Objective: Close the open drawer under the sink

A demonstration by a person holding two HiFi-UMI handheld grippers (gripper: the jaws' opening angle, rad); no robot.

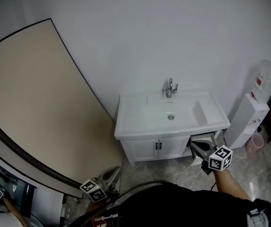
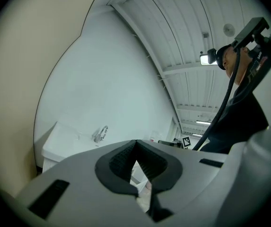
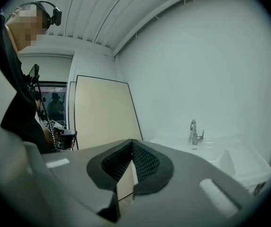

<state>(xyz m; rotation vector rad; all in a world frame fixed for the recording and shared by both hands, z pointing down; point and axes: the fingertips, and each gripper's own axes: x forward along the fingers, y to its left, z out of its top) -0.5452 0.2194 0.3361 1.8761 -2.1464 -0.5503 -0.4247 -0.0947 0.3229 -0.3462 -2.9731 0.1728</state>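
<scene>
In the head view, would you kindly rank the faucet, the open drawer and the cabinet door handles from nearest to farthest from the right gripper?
1. Open drawer, under the sink's right side, just ahead of the right gripper.
2. Cabinet door handles, left of the drawer.
3. Faucet, at the sink's back edge.

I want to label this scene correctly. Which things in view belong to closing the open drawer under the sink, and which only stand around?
Belong to the job:
- open drawer
- sink above it
- right gripper, jaws shut, close by the drawer

Only standing around:
- faucet
- beige board
- water dispenser
- pink bin
- left gripper, jaws shut, away from the drawer
</scene>
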